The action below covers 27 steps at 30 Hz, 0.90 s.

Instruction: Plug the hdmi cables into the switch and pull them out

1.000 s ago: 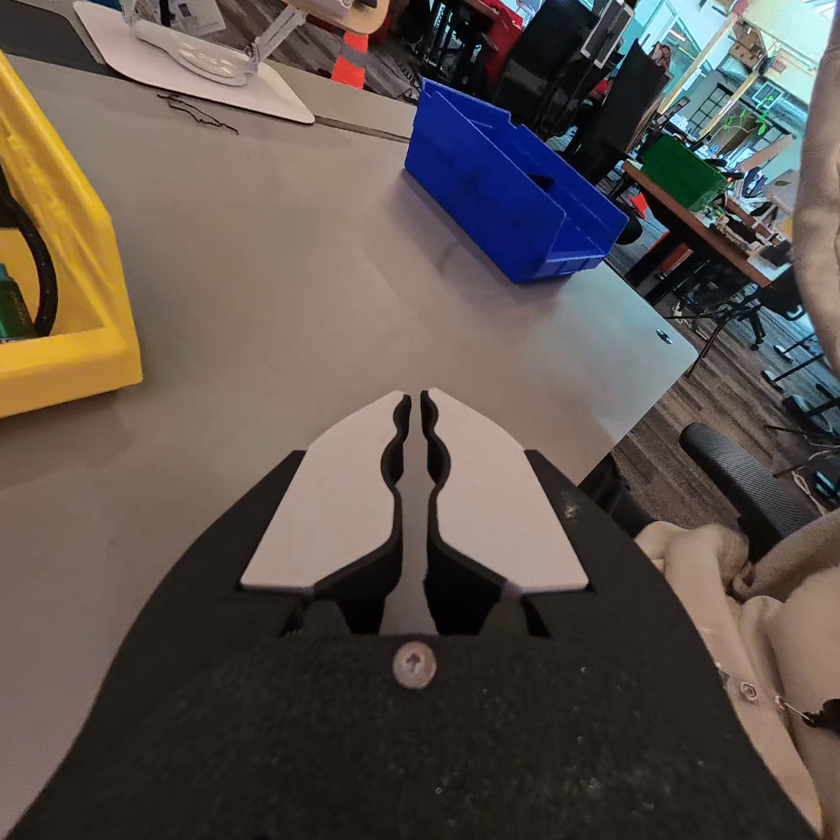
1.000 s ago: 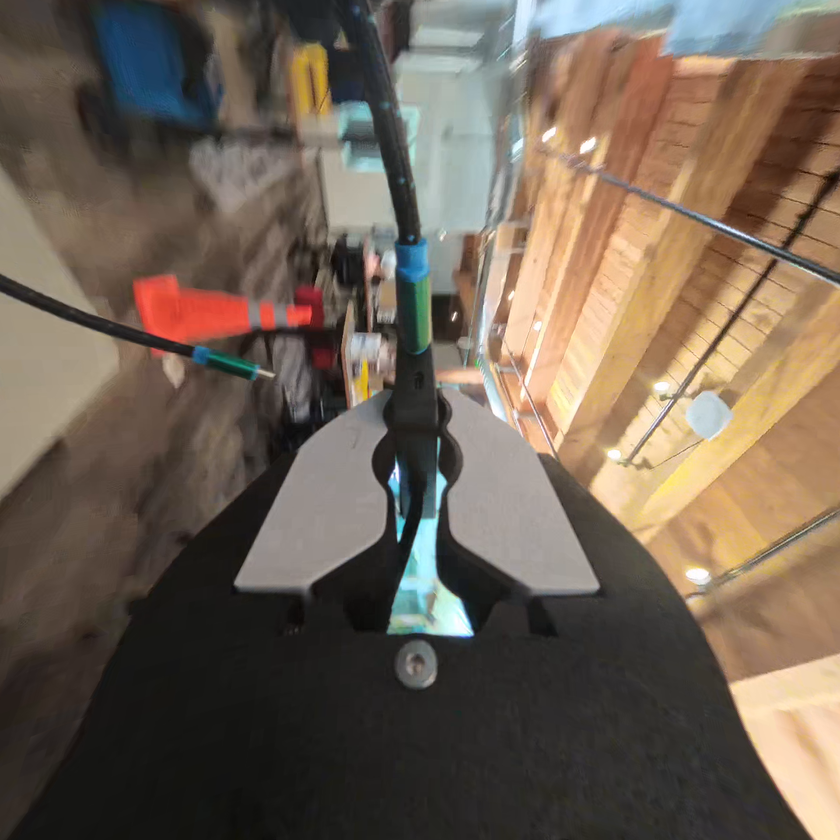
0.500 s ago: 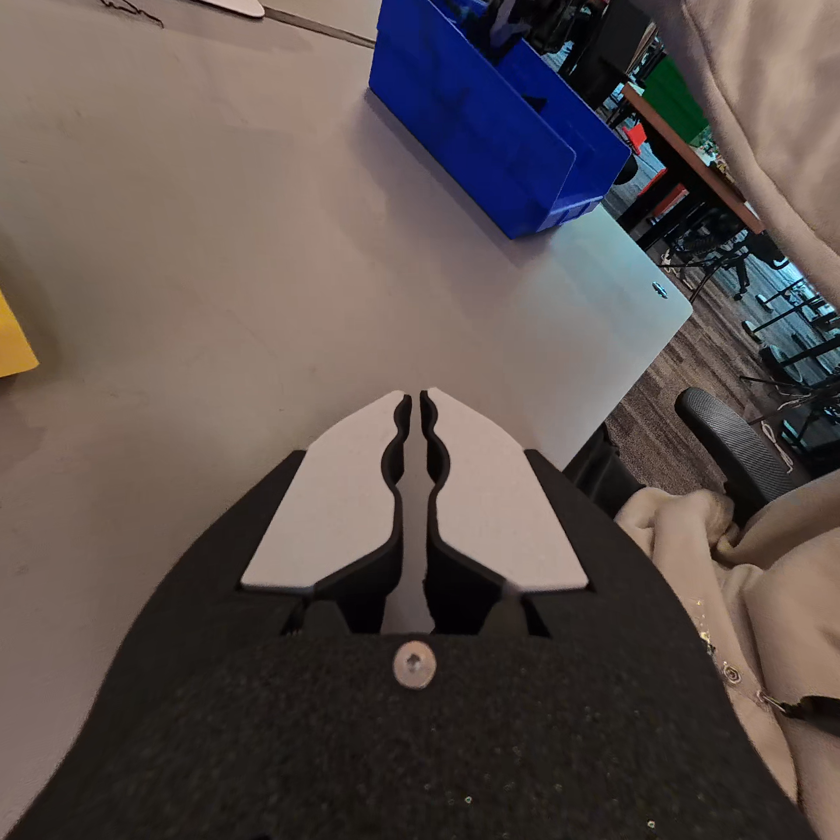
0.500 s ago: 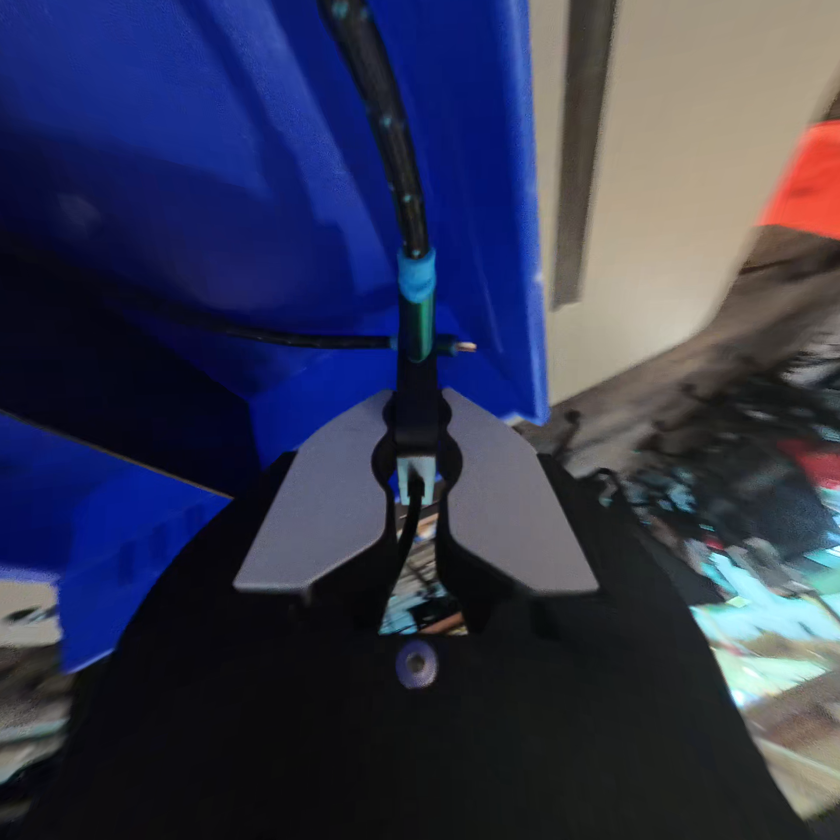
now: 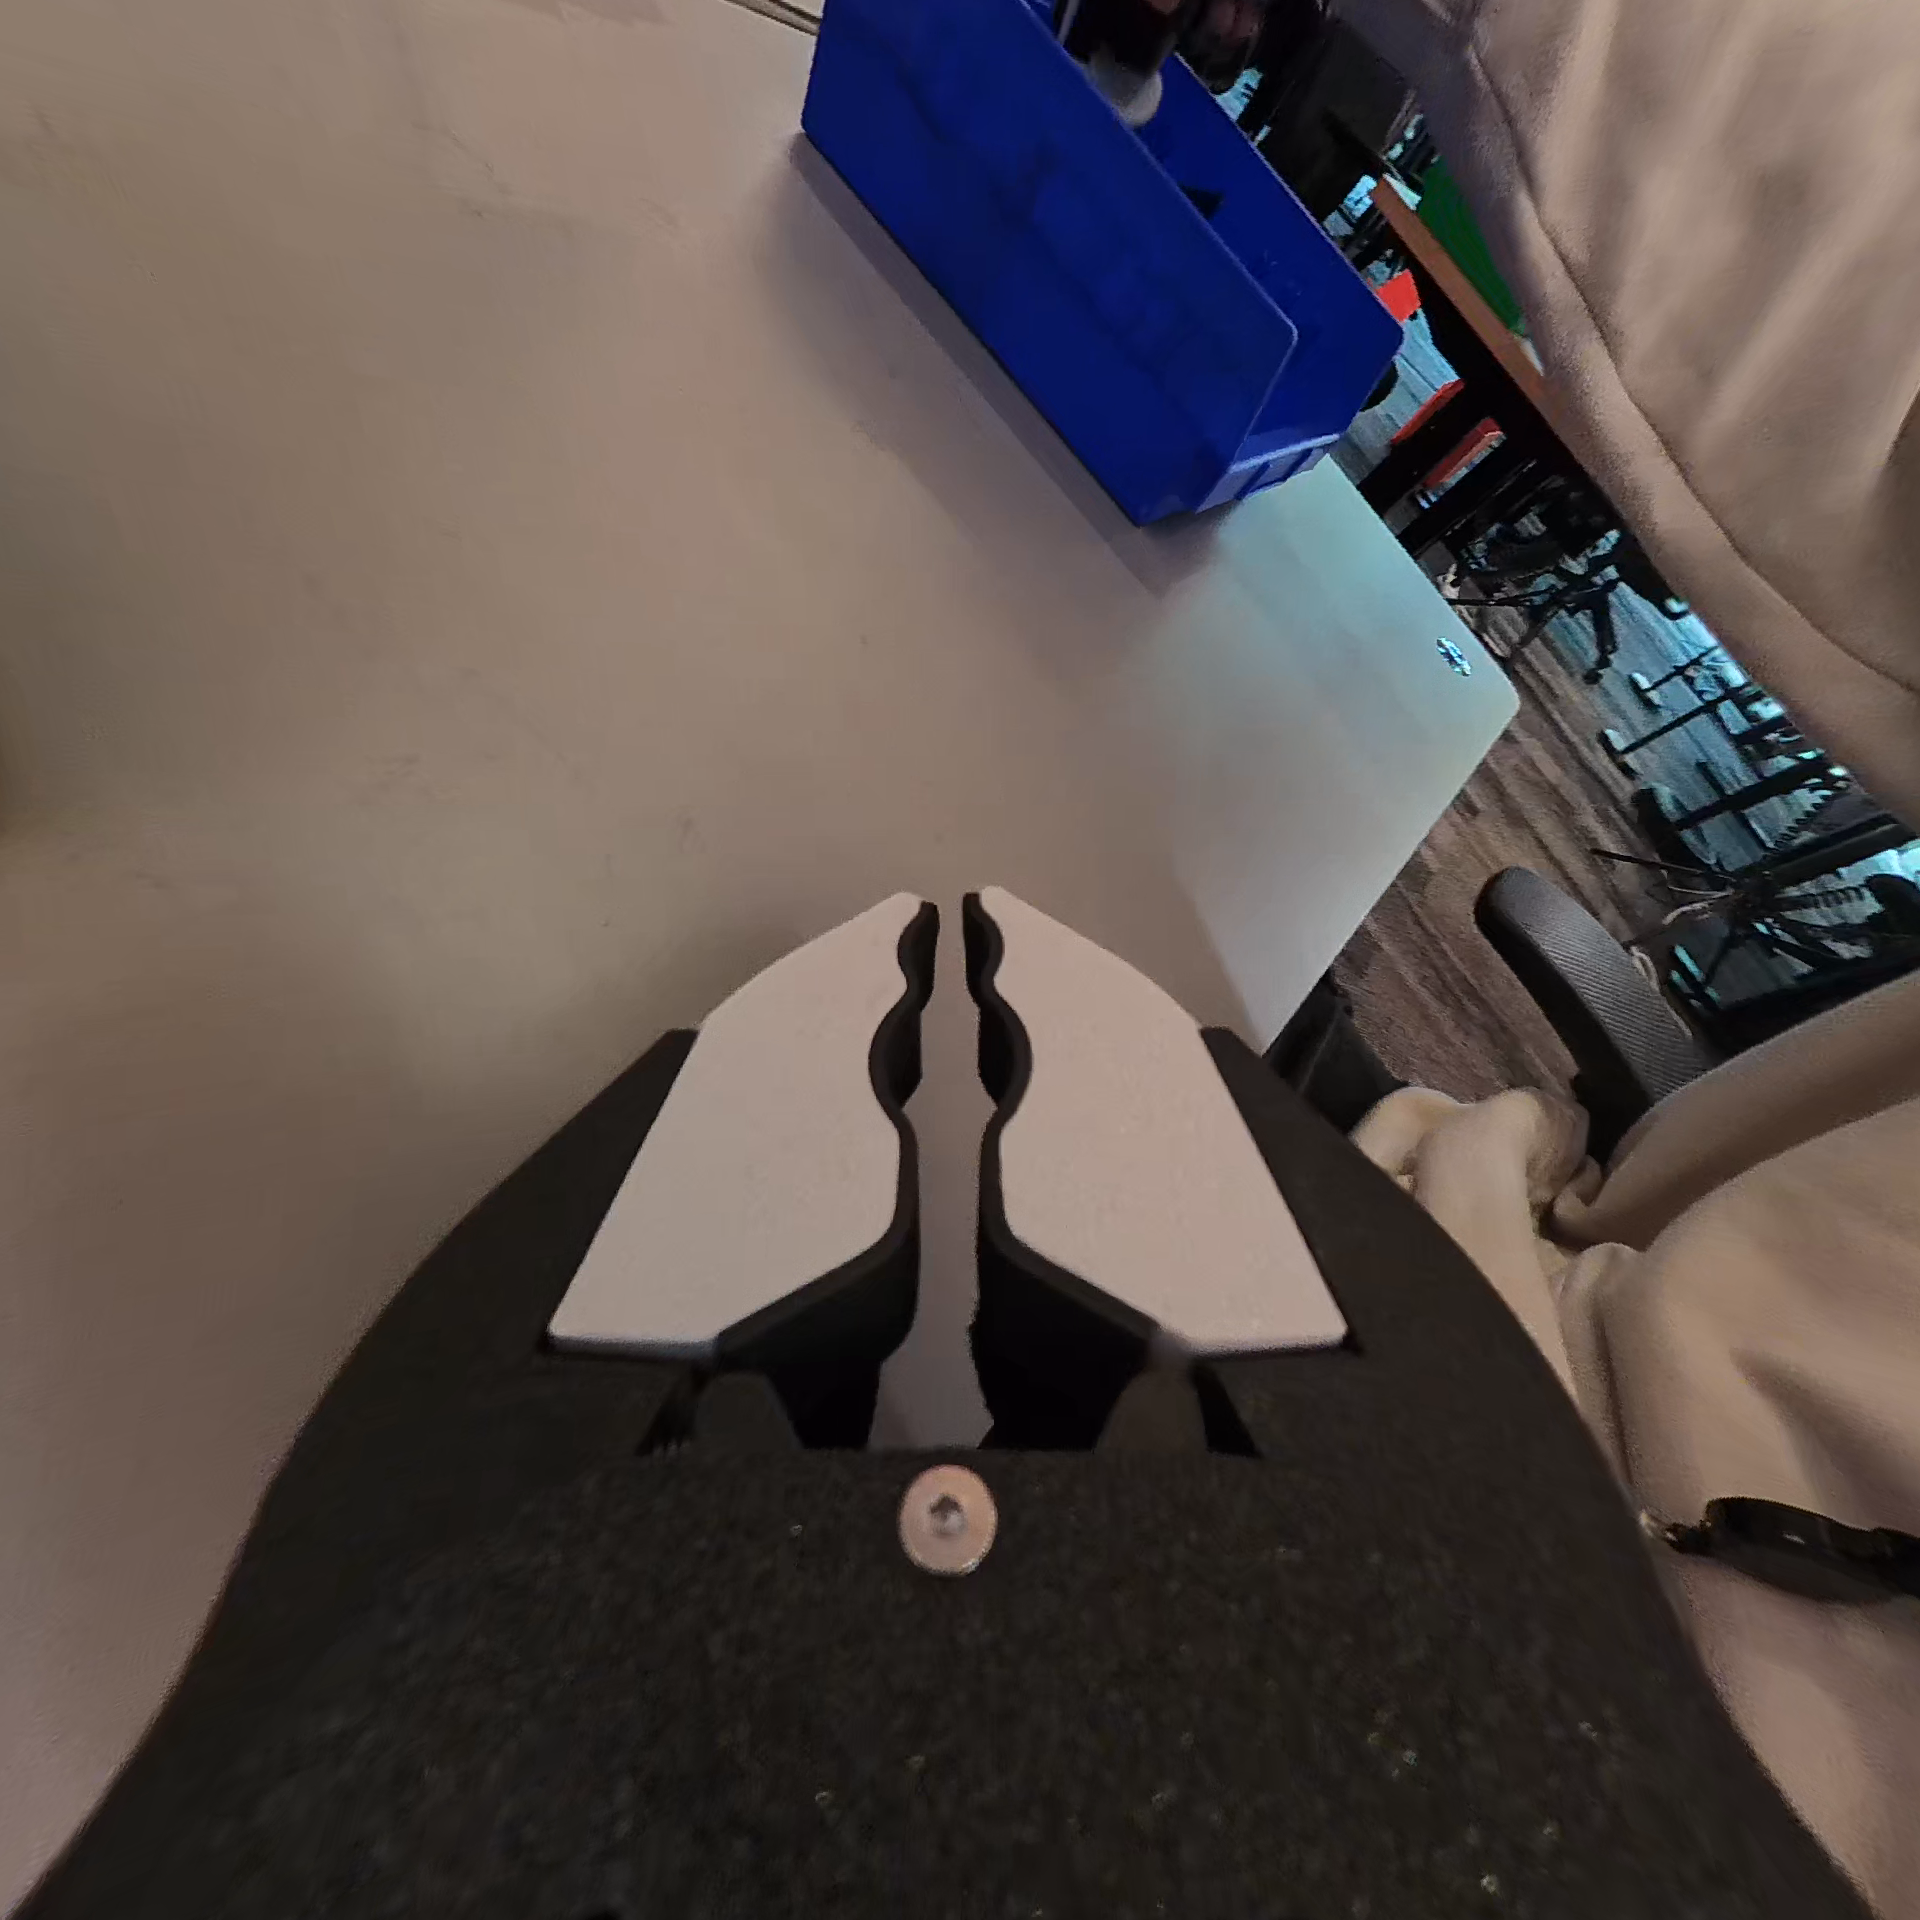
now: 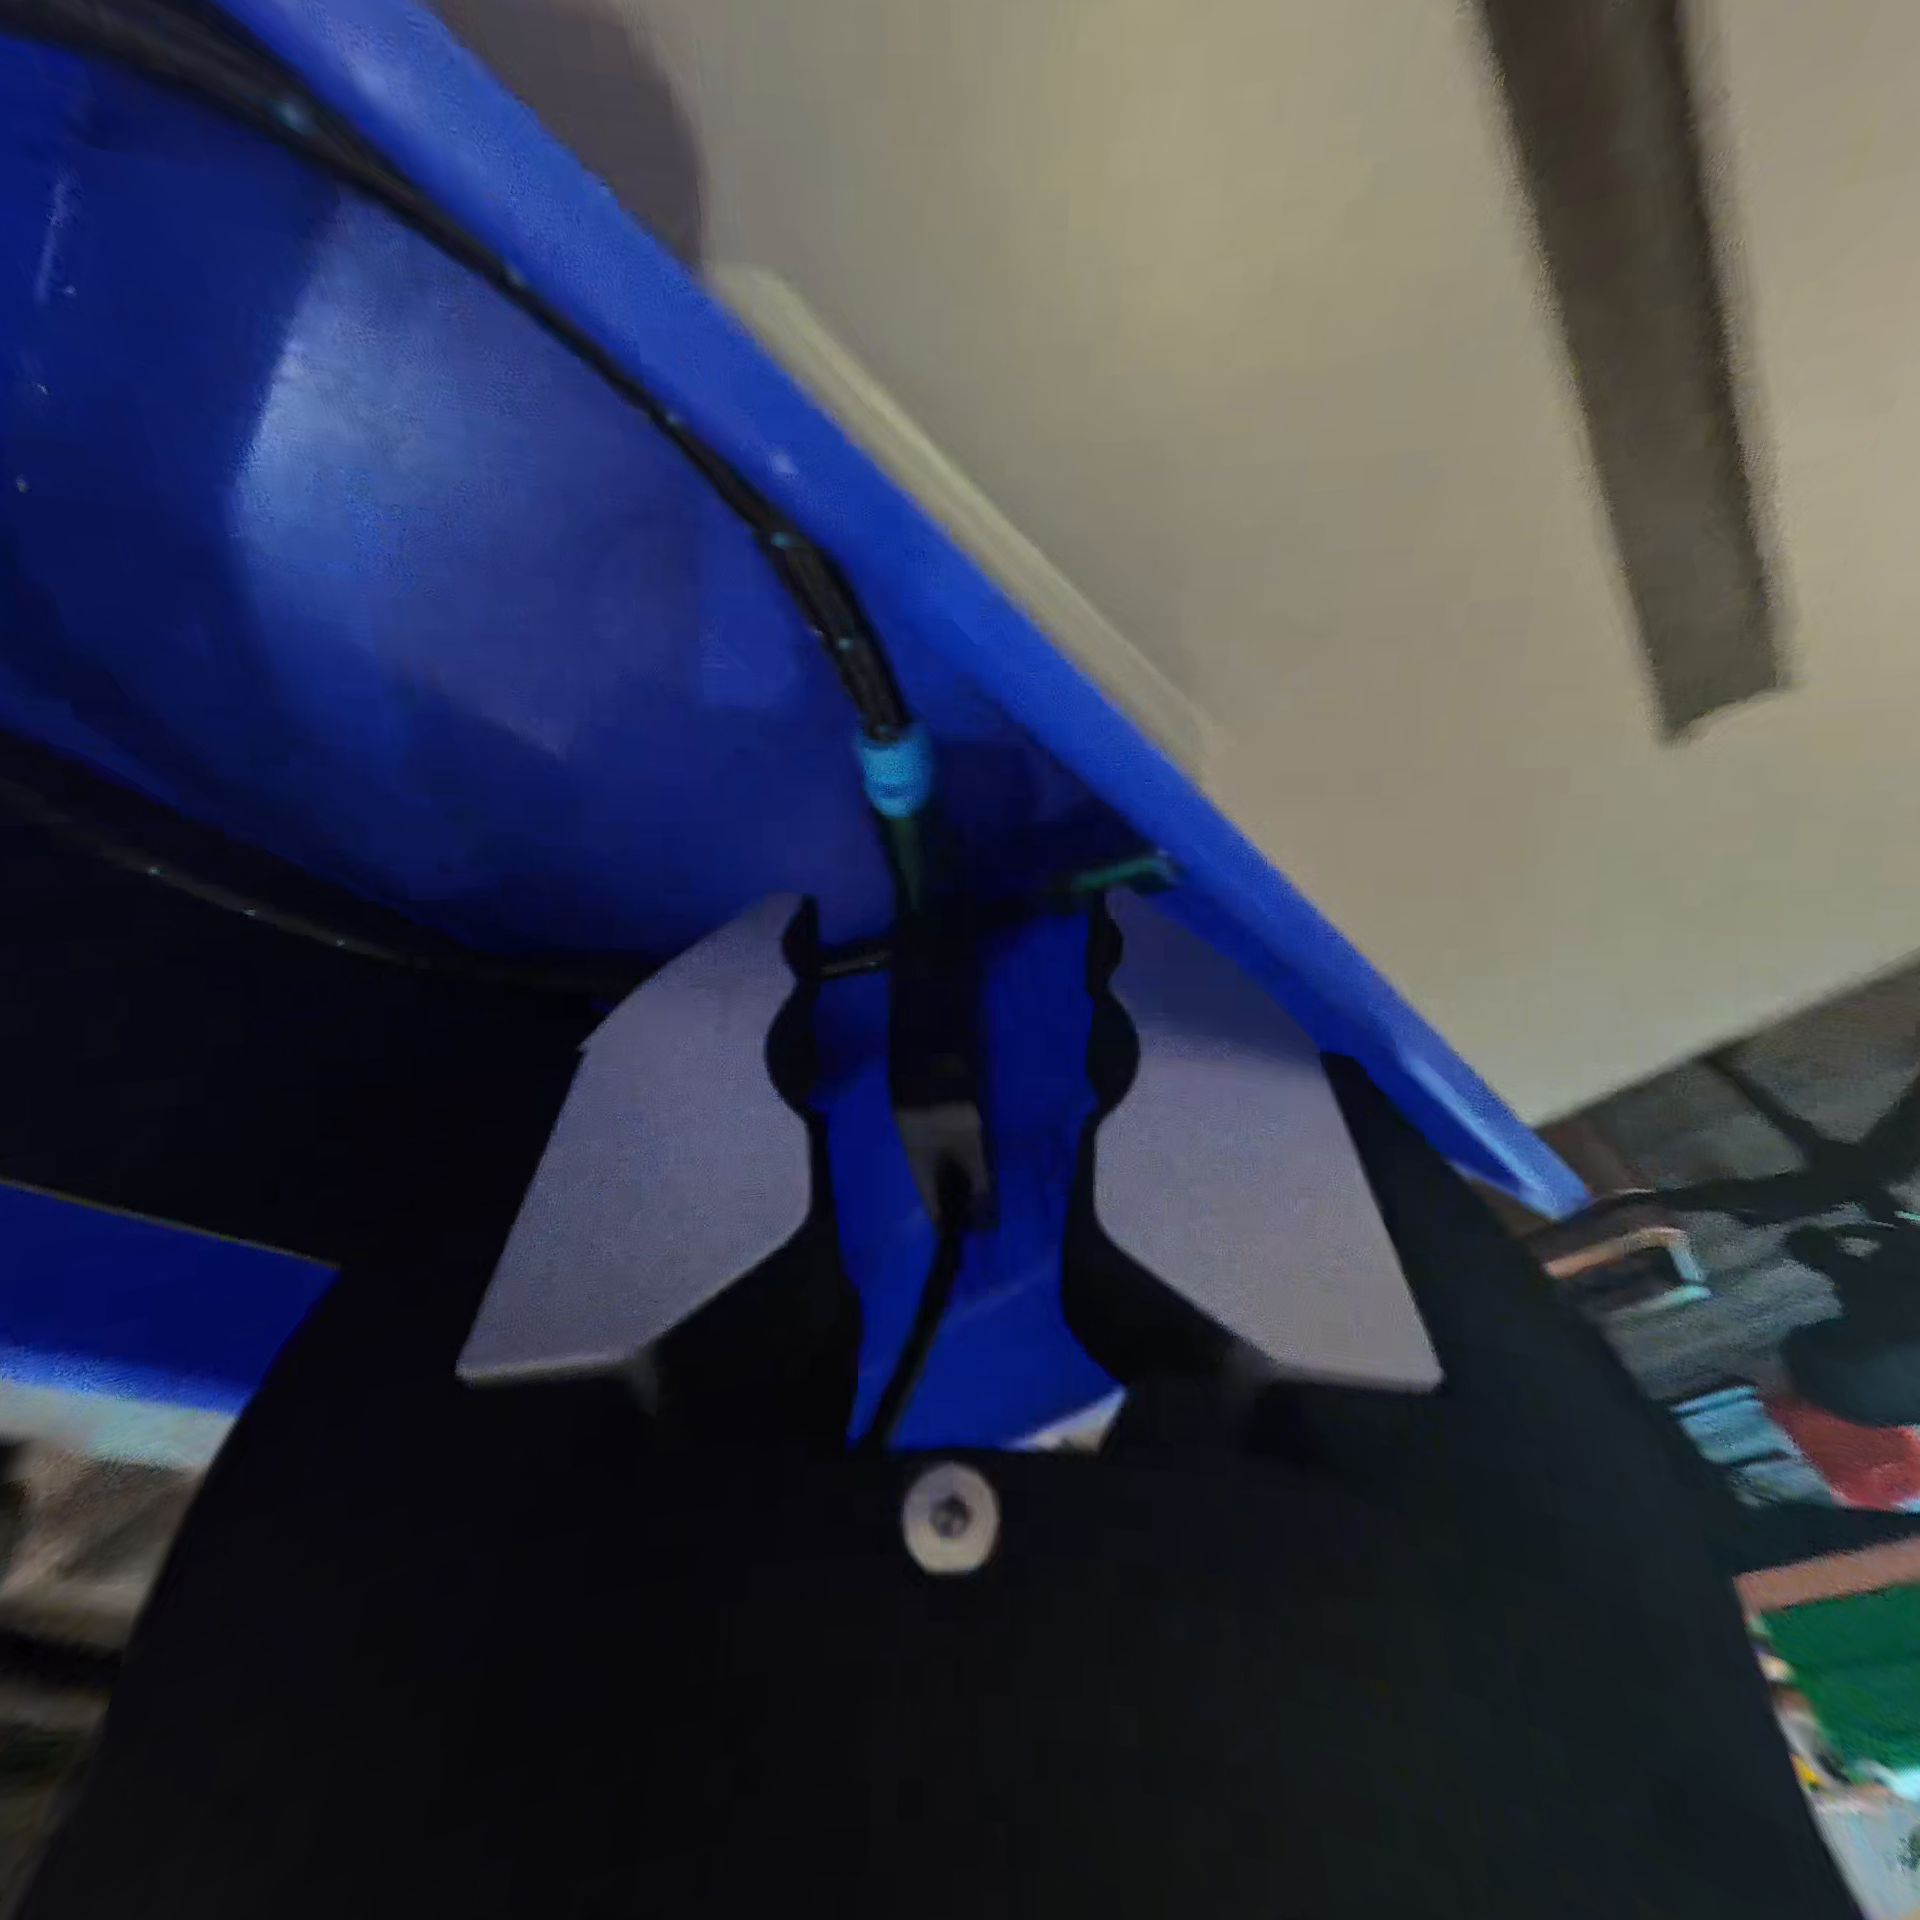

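The right claw (image 6: pixel 951 925) is spread wide over the blue bin (image 6: pixel 436 582), the black HDMI cable (image 6: pixel 831 613) lying loose inside it between the fingers. The left claw (image 5: pixel 951 914), nearly pressed together and empty, hovers over the counter (image 5: pixel 468 540), well apart from the bin.

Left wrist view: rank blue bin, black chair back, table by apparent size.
1. table, fills most of the frame
2. blue bin
3. black chair back; it sits off past the table edge and is partly hidden, so true size unsure.

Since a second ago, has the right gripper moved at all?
Yes. The right gripper swung from facing the room down over the blue bin, and its jaws have opened, letting go of the HDMI cable.
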{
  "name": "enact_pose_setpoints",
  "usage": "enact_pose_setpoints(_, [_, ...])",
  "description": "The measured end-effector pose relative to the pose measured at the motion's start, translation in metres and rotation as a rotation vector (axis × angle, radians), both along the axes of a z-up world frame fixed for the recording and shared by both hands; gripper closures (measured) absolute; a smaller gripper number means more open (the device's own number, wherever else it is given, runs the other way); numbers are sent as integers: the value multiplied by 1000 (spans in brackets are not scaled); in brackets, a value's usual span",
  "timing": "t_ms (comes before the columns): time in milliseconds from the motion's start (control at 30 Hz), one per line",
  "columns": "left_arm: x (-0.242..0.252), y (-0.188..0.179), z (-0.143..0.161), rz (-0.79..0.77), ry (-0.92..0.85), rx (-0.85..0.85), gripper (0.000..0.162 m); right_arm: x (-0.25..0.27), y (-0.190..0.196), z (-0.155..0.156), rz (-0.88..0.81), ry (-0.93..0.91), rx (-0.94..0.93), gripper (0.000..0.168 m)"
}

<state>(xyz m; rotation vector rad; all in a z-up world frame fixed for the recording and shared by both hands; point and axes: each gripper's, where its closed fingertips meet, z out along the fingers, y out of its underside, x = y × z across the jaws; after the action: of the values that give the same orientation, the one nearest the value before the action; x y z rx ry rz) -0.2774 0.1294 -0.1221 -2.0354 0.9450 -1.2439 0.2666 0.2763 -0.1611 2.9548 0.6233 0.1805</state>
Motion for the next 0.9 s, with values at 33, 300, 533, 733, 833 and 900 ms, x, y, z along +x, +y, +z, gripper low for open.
enact_pose_setpoints(33, [2, -2, 0, -11, -5, -7, 157, 6, 5, 10, 17, -34, 44, 115])
enact_pose_setpoints(300, [4, -4, 1, -12, 21, 43, 155, 27, 43, 135, 42, -179, 507, 118])
enact_pose_setpoints(533, [-26, 23, 14, 160, 3, 166, 138, -140, -46, 232, 136, 218, 1136, 115])
enact_pose_setpoints(733, [-38, 36, 20, 227, 3, 223, 127, -342, -162, 82, 80, 912, 1075, 115])
enact_pose_setpoints(833, [-34, 38, 22, 218, 2, 255, 122, -380, -193, 36, 148, 859, 931, 108])
enact_pose_setpoints(900, [-32, 40, 19, 200, 31, 307, 121, -384, -200, 29, 216, 756, 983, 118])
